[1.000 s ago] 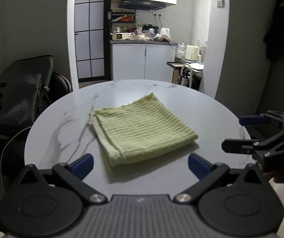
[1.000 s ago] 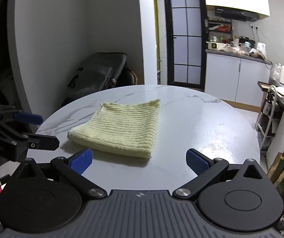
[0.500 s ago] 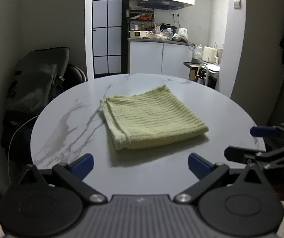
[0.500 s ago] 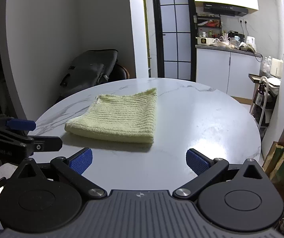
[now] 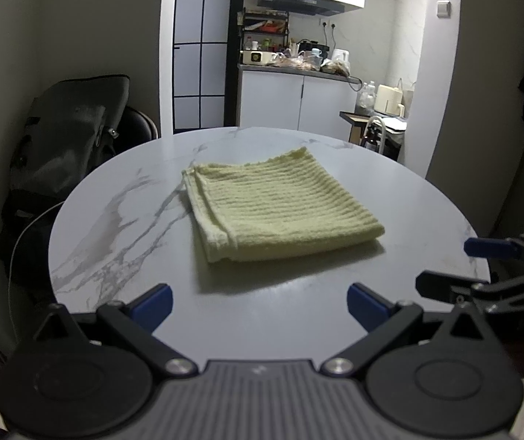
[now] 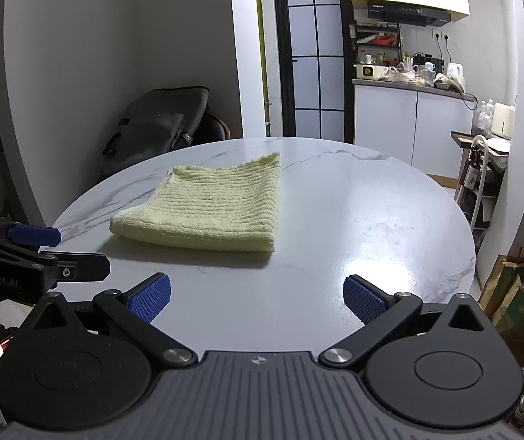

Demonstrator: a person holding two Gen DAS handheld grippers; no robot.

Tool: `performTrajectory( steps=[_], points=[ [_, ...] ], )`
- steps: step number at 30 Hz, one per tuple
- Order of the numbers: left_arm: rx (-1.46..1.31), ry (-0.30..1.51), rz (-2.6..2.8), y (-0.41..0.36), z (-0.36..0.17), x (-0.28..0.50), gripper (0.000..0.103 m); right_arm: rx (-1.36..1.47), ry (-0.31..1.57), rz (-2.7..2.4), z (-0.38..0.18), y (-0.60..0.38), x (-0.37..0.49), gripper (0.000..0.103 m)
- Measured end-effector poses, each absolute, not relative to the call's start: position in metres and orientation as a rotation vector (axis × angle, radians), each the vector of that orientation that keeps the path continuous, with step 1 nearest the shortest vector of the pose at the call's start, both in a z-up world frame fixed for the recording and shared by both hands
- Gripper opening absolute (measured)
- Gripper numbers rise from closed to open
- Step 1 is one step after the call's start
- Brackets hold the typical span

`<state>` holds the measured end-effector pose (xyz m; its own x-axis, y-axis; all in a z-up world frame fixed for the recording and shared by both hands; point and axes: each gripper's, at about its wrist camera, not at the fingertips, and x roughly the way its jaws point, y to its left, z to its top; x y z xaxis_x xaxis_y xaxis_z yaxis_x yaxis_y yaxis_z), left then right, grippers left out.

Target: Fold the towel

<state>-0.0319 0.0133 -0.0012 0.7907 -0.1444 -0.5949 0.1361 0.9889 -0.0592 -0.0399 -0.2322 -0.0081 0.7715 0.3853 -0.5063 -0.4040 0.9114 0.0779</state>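
Note:
A pale yellow ribbed towel (image 5: 276,205) lies folded into a square on the round white marble table (image 5: 115,220); it also shows in the right wrist view (image 6: 210,205). My left gripper (image 5: 260,306) is open and empty, held back at the table's near edge, apart from the towel. My right gripper (image 6: 256,295) is open and empty, also at the near edge. The right gripper shows at the right of the left wrist view (image 5: 482,267), and the left gripper at the left of the right wrist view (image 6: 42,253).
A dark bag (image 5: 67,139) rests on a chair behind the table's left side. A kitchen counter (image 5: 295,69) with clutter stands beyond a doorway. A small cart (image 6: 482,168) and paper bags (image 6: 511,289) stand to the table's right.
Both grippers have pulled back and risen a little from the table, so the towel looks farther away. The towel has not moved. Both stay open.

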Motion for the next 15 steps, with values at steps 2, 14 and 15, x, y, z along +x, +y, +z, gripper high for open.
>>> performTrajectory(
  steps=[2, 14, 15],
  points=[
    [-0.014, 0.644, -0.152, 0.0135, -0.0020, -0.0320, 0.103, -0.036, 0.542, 0.426, -0.0089, -0.2321, -0.0394, 0.103],
    [-0.015, 0.644, -0.148, 0.0089, -0.0044, -0.0317, 0.103, -0.044, 0.549, 0.427, -0.0088, -0.2287, -0.0403, 0.103],
    [-0.015, 0.643, -0.147, 0.0084, -0.0048, -0.0318, 0.103, -0.046, 0.551, 0.427, -0.0091, -0.2288, -0.0398, 0.103]
  ],
)
